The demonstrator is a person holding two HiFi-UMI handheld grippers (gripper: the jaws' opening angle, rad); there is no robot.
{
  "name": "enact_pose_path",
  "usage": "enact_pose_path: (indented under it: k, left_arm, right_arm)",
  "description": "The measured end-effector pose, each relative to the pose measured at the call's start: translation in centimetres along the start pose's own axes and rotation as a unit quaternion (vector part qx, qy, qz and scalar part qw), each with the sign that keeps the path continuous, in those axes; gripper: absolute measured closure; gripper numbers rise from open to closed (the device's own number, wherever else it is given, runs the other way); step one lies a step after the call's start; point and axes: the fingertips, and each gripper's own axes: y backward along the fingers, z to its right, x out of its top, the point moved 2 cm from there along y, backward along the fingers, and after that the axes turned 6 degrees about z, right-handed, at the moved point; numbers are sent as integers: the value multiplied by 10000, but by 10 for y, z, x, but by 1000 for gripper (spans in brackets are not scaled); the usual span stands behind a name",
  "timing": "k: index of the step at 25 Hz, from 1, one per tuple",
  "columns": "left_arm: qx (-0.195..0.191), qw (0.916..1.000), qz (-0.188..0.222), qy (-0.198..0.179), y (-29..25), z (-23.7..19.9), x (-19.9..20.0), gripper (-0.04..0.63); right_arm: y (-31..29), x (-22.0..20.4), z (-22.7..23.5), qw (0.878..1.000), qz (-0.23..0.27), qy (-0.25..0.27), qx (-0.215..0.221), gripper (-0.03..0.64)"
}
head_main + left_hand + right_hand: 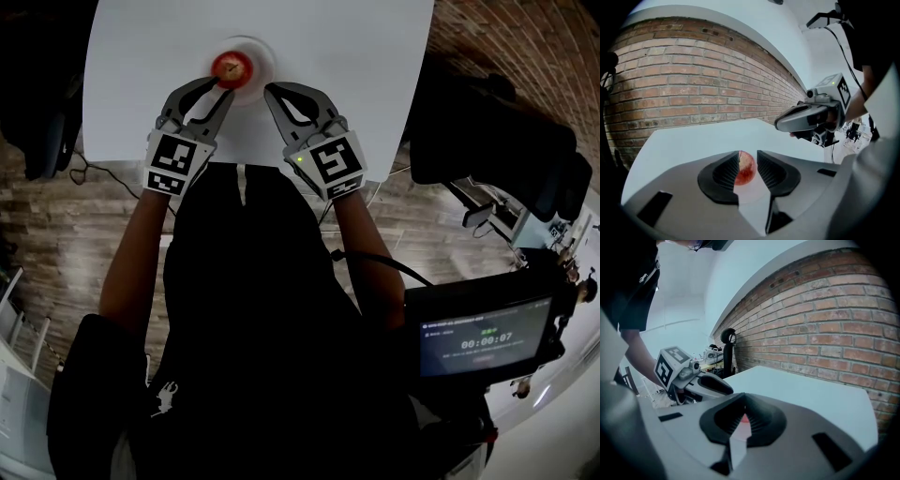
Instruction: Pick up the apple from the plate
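Presently, left tool [748,157]: the jaws are held a little apart and nothing is clamped between them. The apple [231,67] is framed in the gap, just past the tips and partly hidden behind one jaw. Whether a tip touches it cannot be told.
Right tool [743,404]: the jaws are drawn together to a thin slit and nothing is gripped. It is held beside the left tool, pointed at the near right edge of the plate [265,58]. Only a sliver of red is seen through the slit.
Apple's place: it is seated on the white plate, slightly left of the plate's middle, and the plate is set toward the far edge of the white worktop [356,75].
Done: the approach is judged nearly complete, as both tools are stationed at the plate.
Left: the apple is not yet grasped or lifted. The gap of the left tool is judged too narrow for the fruit, so it would need to be widened, set round the apple, closed and raised clear of the plate.
Apple's look: a small, round fruit is shown, red with yellowish speckled patches. It stands upright, with a dark stem hollow on top. A smooth, firm skin is presumed.
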Motion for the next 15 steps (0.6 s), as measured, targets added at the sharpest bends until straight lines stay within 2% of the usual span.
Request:
enact_pose_path:
  k: [3,8,15]
  left_arm:
    - [95,10000,-23,-17,2,-5,-4,453]
    - [202,9994,-207,-168,4,-12,-19,321]
    - [238,9977,-505,-371,-1,-16,-44,250]
  right_arm:
    - [-2,-2,1,10000,-29,11,-6,612]
    - [-3,-3,2,10000,-61,21,-13,612]
    - [-3,-4,5,9998,-13,-163,-111,612]
